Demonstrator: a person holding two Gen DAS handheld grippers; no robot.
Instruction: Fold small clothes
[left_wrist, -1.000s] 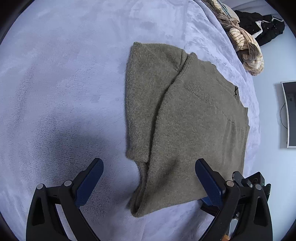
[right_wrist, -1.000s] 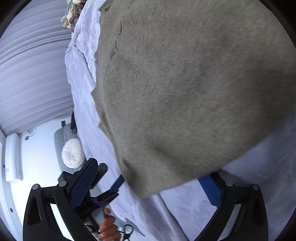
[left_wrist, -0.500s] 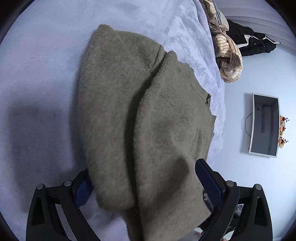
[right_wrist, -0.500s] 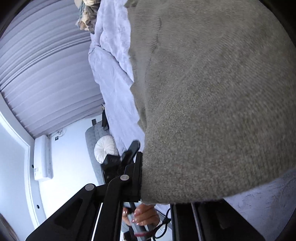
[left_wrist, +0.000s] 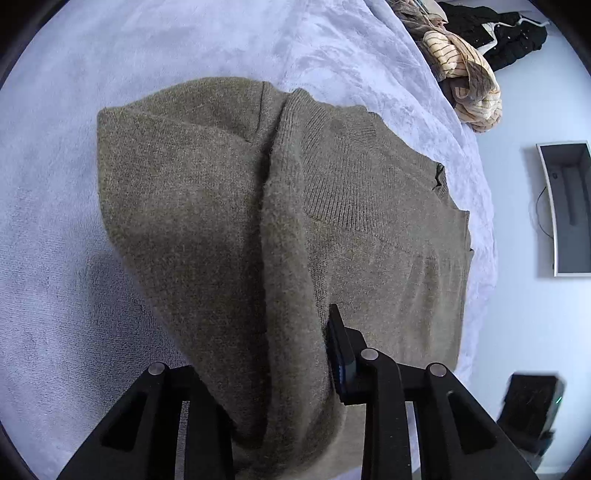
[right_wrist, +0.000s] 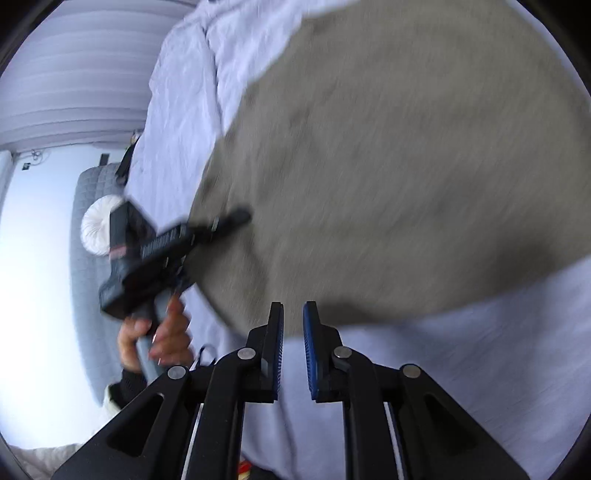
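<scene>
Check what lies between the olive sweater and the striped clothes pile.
Nothing but bare lilac blanket separates the sweater from the striped pile. The left wrist view shows it.

Olive-green knit sweater (left_wrist: 229, 229) bunches up right between the black fingers with blue pads (left_wrist: 341, 354). Pale lavender blanket (left_wrist: 59, 229) spreads to the claw's left. Far ahead and right, cream cloth with dark stripes (left_wrist: 465, 74), then a black garment (left_wrist: 506, 33).
</scene>
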